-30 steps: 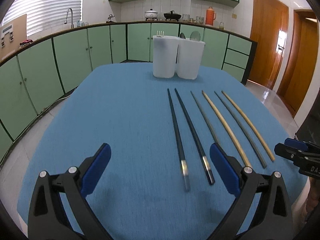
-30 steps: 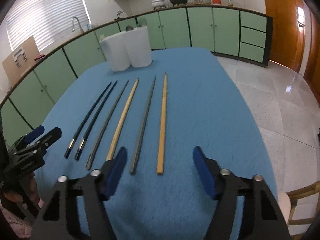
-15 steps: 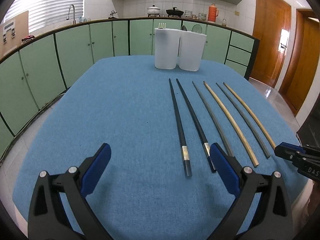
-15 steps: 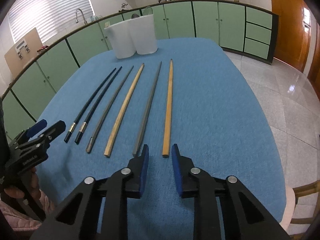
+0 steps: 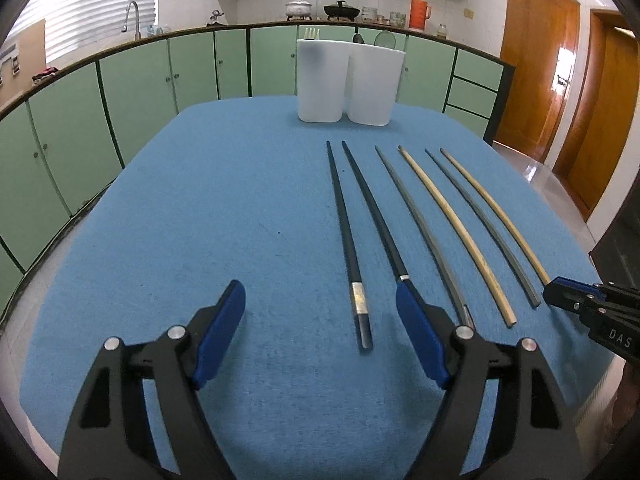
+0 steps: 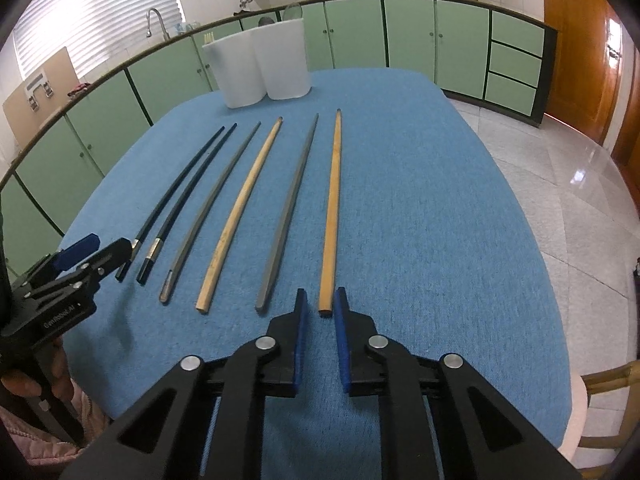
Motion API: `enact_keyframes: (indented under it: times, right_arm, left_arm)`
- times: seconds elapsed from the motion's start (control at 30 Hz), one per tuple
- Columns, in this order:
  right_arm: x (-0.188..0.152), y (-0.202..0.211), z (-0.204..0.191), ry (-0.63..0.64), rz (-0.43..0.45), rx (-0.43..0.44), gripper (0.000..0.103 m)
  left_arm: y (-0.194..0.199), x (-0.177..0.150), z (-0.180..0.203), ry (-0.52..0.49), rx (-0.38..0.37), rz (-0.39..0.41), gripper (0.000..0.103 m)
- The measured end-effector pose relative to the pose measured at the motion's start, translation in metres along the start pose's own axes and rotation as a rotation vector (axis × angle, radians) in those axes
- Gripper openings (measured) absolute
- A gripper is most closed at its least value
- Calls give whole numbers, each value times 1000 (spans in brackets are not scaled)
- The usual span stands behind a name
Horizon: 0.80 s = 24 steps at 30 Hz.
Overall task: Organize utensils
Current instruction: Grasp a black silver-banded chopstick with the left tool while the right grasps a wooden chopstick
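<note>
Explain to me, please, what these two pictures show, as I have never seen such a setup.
There is no robot. A person holds a two-finger clamp in each hand, and each clamp carries a wide-angle camera that looks along its fingers. One picture is from the left hand-held gripper, the other from the right hand-held gripper. On the blue cloth lie two black chopsticks, two grey chopsticks and two wooden chopsticks, with a white holder behind them. Nothing is held yet. Both sets of jaws have just been closing. The left stand wide, with one black chopstick's end between them. The right are narrow around the end of the outermost wooden chopstick, not visibly pressing it.
</note>
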State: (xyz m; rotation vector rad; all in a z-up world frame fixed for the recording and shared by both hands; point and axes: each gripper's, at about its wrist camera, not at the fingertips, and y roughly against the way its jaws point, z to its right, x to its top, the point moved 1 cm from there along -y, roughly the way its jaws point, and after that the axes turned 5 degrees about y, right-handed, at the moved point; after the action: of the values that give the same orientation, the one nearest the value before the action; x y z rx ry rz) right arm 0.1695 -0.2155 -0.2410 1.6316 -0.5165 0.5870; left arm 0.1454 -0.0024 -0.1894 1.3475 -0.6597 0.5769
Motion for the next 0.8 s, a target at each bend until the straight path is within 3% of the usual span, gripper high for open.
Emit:
enact_keyframes:
  times: [0.1,0.23,0.6,0.8]
  right_arm:
    - [1,-1,0,-4,0,0,14]
    - [2,-2,-1,-3,-1,-4,14]
    - [3,-2,-1,-6,-14,-12,12]
    - [5,-4,-1,-8,-23,-21,9]
  left_arm:
    - [-1,-1,3,-8,1,-5,73]
    - [-9,-3,7,-15,1,-43,57]
    - [-12,0,12,-20,14,-73,38]
    - [-12,-1,17,-30,10,-85,19]
